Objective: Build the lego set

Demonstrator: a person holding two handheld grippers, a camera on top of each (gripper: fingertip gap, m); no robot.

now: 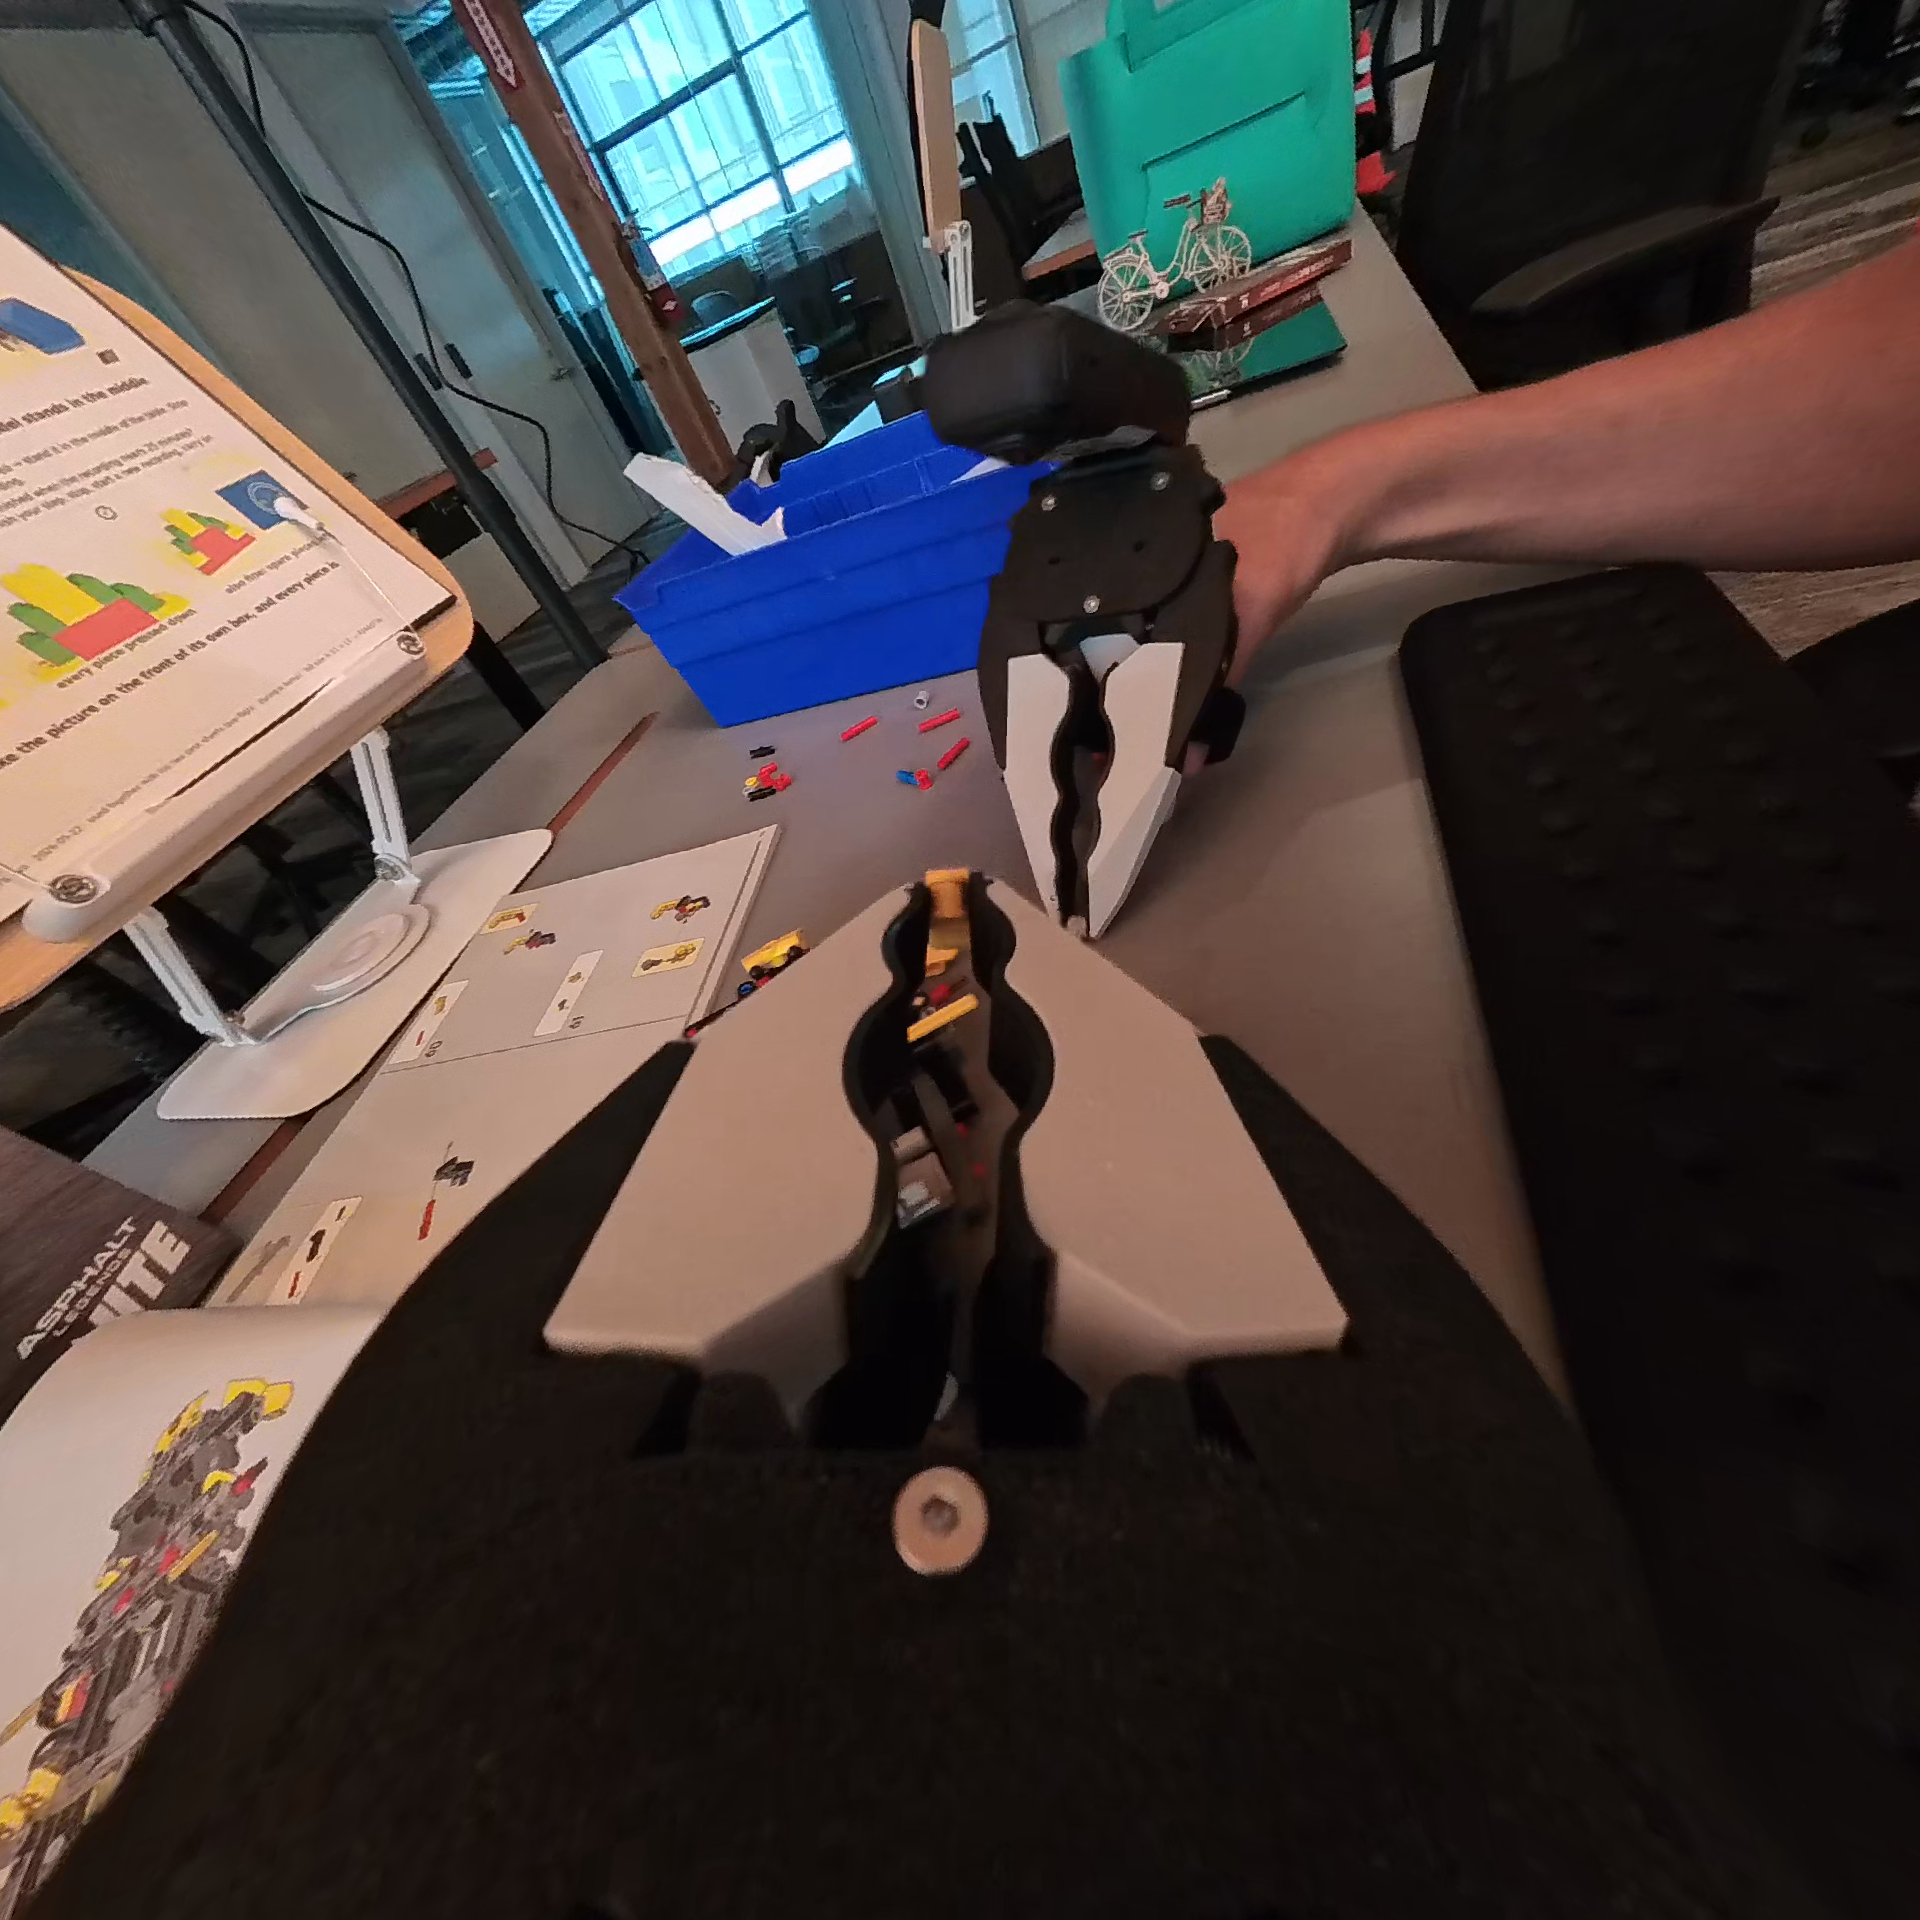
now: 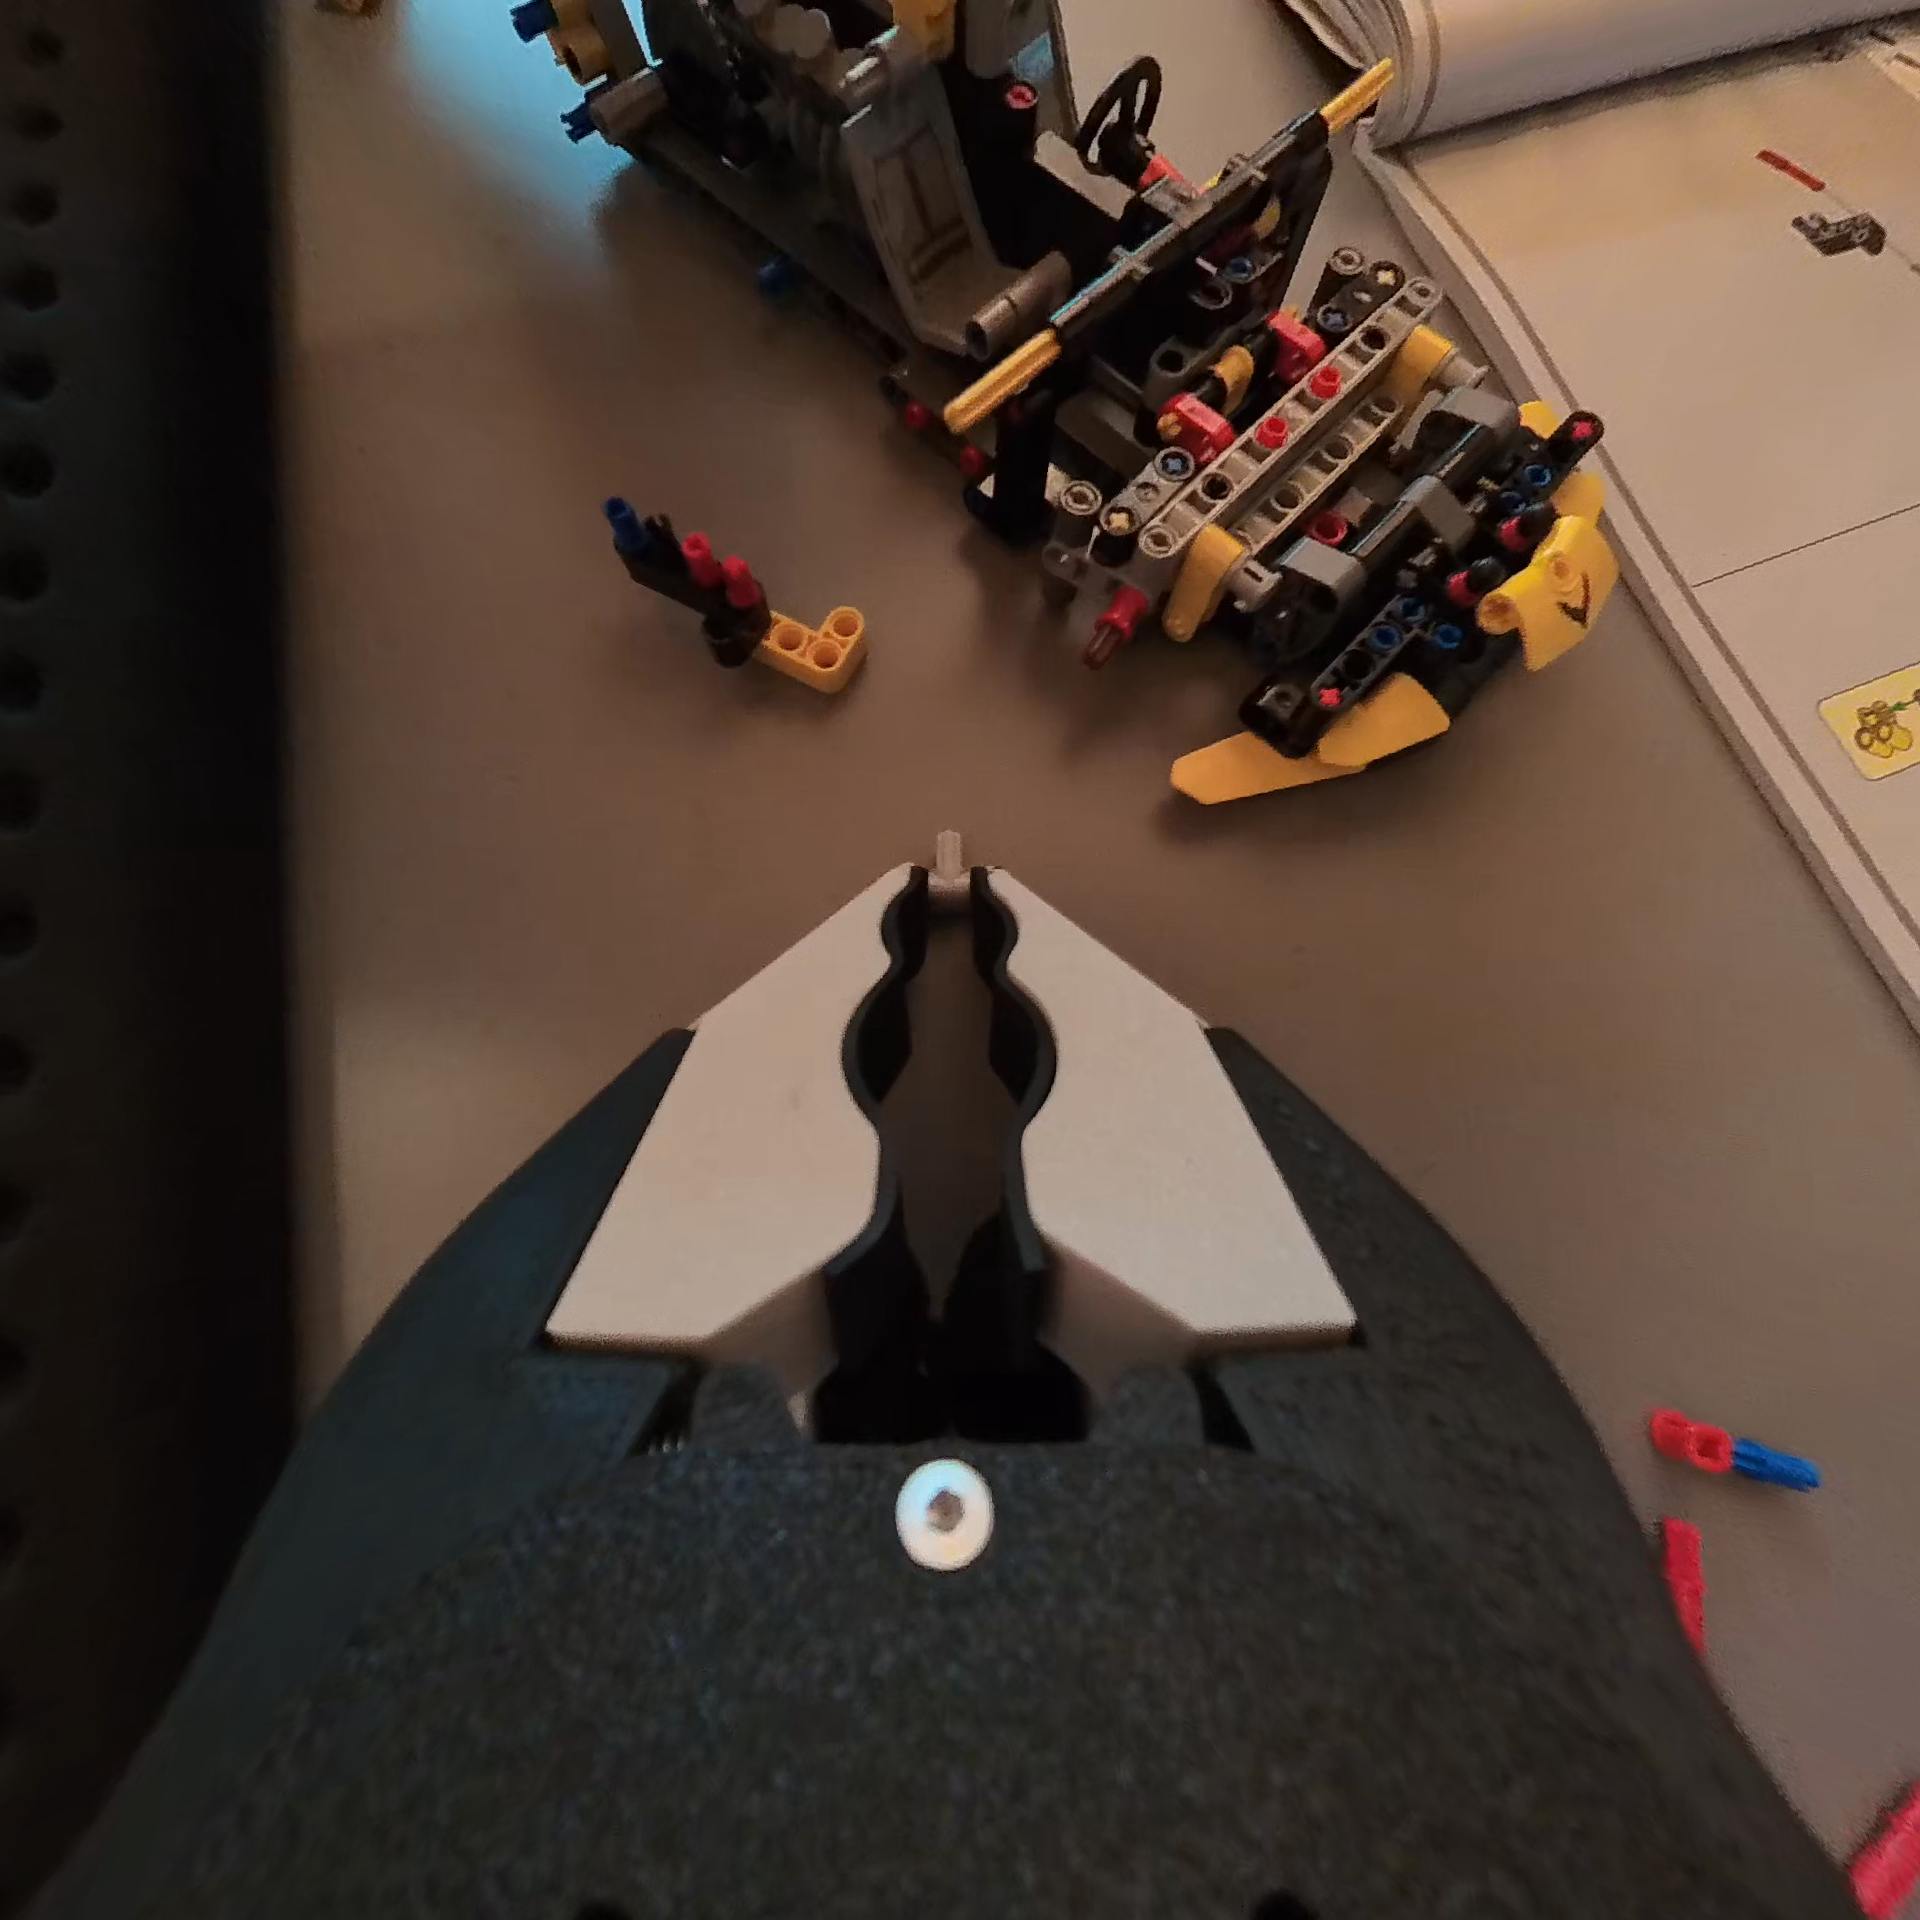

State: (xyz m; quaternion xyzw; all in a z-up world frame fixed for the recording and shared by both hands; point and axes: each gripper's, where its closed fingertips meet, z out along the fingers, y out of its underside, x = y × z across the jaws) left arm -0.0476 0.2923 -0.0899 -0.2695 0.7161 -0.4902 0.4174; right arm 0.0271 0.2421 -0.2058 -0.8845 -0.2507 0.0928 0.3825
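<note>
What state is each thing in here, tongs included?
Left tongs: shut on a small yellow lego piece.
Right tongs: shut on a small pale grey lego pin.
Half-built black, grey and yellow lego car: unfinished, resting on the table.
White instruction booklet: lying open.
Blue plastic bin: uncovered.

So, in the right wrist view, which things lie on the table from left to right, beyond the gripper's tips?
Small black piece with red and blue pins and a yellow corner piece → half-built yellow and black lego vehicle → open instruction booklet.
</note>
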